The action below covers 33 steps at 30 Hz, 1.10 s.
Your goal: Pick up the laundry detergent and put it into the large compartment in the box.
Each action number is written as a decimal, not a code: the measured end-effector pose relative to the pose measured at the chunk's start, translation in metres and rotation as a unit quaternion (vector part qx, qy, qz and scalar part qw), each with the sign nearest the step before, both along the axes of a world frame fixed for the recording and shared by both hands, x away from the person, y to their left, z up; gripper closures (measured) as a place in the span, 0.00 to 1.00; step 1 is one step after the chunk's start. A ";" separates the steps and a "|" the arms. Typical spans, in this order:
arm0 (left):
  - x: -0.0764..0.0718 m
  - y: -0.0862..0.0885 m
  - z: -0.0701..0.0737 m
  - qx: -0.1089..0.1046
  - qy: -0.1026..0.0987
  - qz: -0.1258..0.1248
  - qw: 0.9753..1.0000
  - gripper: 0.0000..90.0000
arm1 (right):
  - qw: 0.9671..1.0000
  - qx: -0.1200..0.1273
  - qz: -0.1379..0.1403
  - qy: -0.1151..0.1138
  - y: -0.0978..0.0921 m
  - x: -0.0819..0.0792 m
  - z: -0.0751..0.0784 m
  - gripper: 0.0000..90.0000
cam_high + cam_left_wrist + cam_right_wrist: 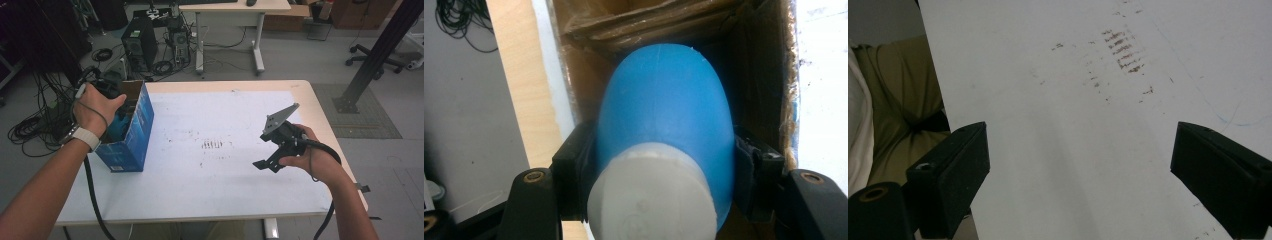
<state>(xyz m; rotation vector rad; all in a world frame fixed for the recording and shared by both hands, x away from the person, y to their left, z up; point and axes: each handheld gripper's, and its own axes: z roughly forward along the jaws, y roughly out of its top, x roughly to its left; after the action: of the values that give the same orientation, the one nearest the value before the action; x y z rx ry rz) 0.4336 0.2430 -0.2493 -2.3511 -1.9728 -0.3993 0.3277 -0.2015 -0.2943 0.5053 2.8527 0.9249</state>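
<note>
While it sits inside the open blue cardboard box (774, 75), the blue bottle (664, 115) with its white cap (651, 195) is clamped between the jaws of the left gripper (664, 165), one pad pressing each flank and the cap facing the camera. That box stands at the table's (200, 200) left edge. Well apart to the right, the right gripper (1078, 165) hangs above the bare white tabletop, jaws spread wide and holding nothing.
</note>
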 end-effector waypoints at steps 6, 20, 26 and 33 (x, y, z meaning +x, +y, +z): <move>0.000 -0.002 -0.008 0.005 0.004 0.000 1.000 0.42 | 1.000 -0.001 0.000 0.000 -0.002 0.000 -0.001 0.10; 0.000 -0.002 -0.023 0.008 0.012 -0.002 1.000 0.42 | 1.000 0.001 -0.005 0.002 -0.004 -0.001 -0.002 0.10; -0.001 0.000 -0.023 0.005 0.010 -0.001 1.000 0.42 | 1.000 0.002 -0.003 0.002 -0.004 -0.001 -0.002 0.10; 0.001 0.004 -0.024 -0.004 0.008 -0.001 1.000 0.42 | 1.000 0.003 -0.004 0.004 -0.003 -0.001 -0.004 0.10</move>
<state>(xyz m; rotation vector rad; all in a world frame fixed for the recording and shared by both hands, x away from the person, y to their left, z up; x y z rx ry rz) 0.4343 0.2475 -0.2734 -2.3530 -1.9689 -0.3736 0.3267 -0.2045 -0.2988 0.5204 2.8535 0.9320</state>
